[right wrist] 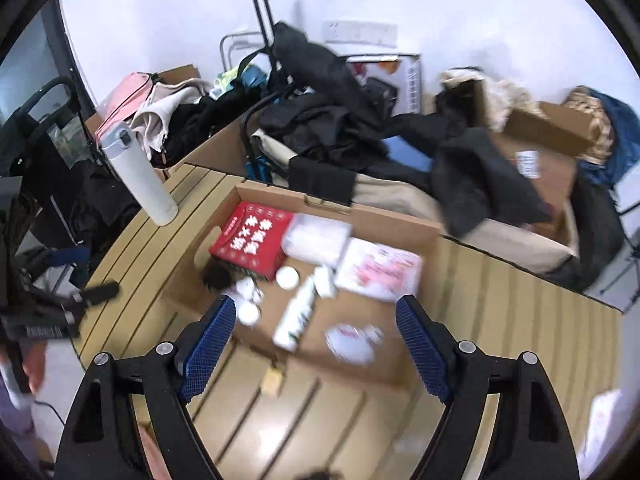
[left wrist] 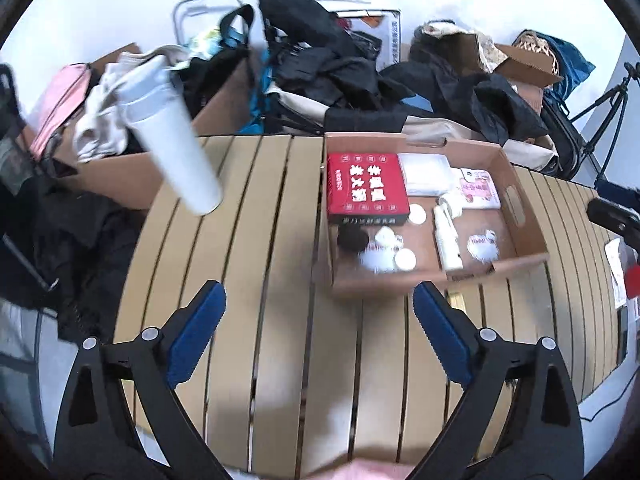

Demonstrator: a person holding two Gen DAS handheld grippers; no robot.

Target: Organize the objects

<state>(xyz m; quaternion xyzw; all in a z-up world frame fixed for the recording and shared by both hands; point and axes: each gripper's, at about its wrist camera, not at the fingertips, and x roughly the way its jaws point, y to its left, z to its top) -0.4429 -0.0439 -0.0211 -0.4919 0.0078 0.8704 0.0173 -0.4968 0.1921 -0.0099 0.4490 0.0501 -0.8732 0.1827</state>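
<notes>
A shallow cardboard box (left wrist: 524, 216) (right wrist: 420, 228) sits on the slatted wooden table (left wrist: 256, 264) (right wrist: 312, 412). It holds a red box with white characters (left wrist: 366, 184) (right wrist: 252, 240), a white tissue pack (left wrist: 426, 174) (right wrist: 318, 240), a pink-and-white pack (left wrist: 480, 190) (right wrist: 380, 272), a white bottle lying down (left wrist: 446, 236) (right wrist: 296, 316), small white jars and a dark round thing (left wrist: 352, 238). A tall white flask (left wrist: 168, 136) (right wrist: 138, 172) stands at the table's far left. My left gripper (left wrist: 320, 312) is open and empty above bare slats. My right gripper (right wrist: 316, 336) is open and empty above the box's near edge.
Cardboard boxes with clothes, black jackets (left wrist: 320, 60) (right wrist: 320, 120) and bags are piled behind the table. A small tan object (right wrist: 272, 380) lies on the table in front of the box. A tripod (left wrist: 600, 108) stands at the right. The other gripper (right wrist: 52, 312) shows at the left.
</notes>
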